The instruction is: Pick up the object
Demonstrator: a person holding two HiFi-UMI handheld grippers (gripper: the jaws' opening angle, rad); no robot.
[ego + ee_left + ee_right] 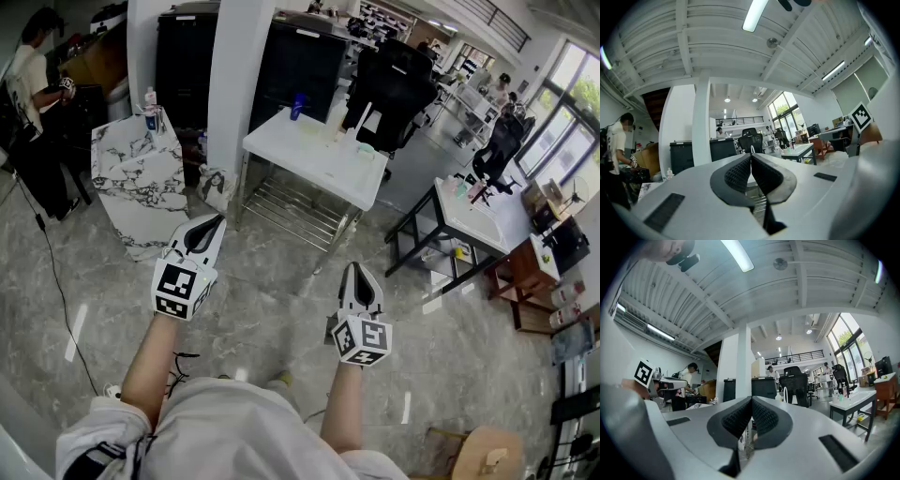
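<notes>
Well, both claws are held level above the grey marbled floor (281, 309), each on a bare forearm, and neither has anything in it. The left claw (216, 219) has its jaws pressed fully together; in the left gripper view the ribbed black pads (736, 174) meet at the tip of the left claw (751, 154) with nothing between them. The right claw (357, 269) is closed the same way, and in its own view the pads of the right claw (751, 399) touch along their front edge, again empty.

Which object is meant cannot be told from these views. The likeliest candidates stand on the white desk (281, 150) ahead: a blue bottle (297, 106) near its far edge and a few pale small things (361, 145) towards the right end (too small to make out). All of these are well apart from both claws. A wire shelf (295, 211) sits under that desk.

To the left stands a marble-patterned desk (141, 187) with bottles (150, 111) on top, beside a white pillar (234, 75). A black office chair (394, 89) is behind the white desk, and a second desk (502, 220) on a dark frame is off to the right. A person (33, 94) stands at the far left.
</notes>
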